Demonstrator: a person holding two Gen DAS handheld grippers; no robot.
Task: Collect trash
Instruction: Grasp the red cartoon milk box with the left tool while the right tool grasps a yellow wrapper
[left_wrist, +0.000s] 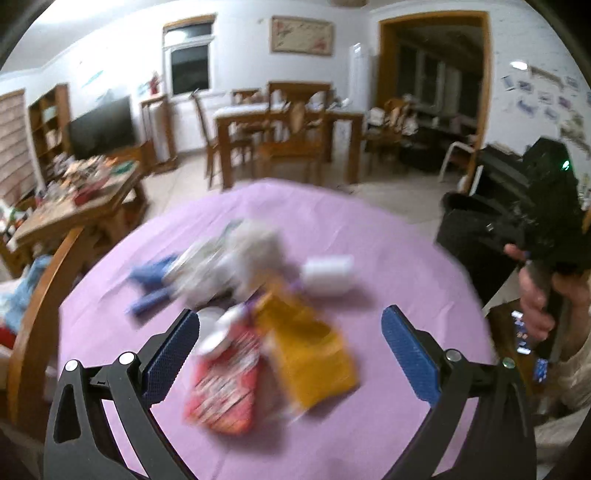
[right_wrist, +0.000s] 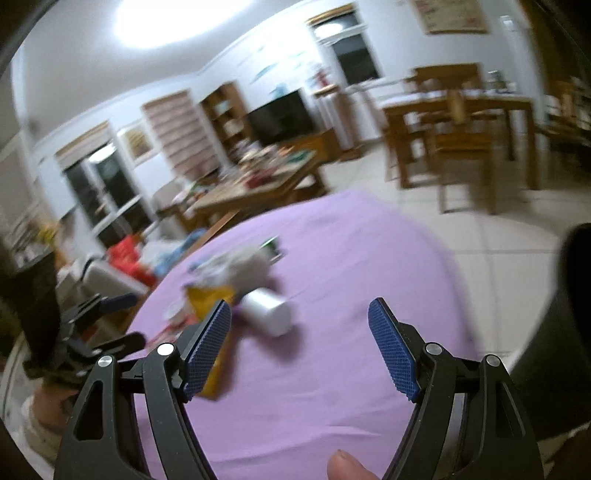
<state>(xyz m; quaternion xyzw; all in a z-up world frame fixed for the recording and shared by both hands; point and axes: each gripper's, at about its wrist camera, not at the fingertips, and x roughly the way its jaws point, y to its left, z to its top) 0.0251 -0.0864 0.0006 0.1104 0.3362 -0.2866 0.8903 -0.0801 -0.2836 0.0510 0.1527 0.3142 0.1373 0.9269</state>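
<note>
Both views are smeared, so details are soft. The left gripper (left_wrist: 290, 345) hangs over the near edge of the table (left_wrist: 388, 221), which is draped in a lilac cloth, its jaws spread wide and holding nothing. Between and just beyond its blue pads lies the trash: a red wrapper (left_wrist: 225, 387) beside a yellow packet (left_wrist: 314, 350), with blue scraps (left_wrist: 151, 280) at the far left, crumpled grey-white paper (left_wrist: 236, 258) in the middle and a white cup (left_wrist: 327, 275) on its side. To the right, the right gripper (right_wrist: 299, 350) hovers over bare cloth, jaws wide apart and empty.
</note>
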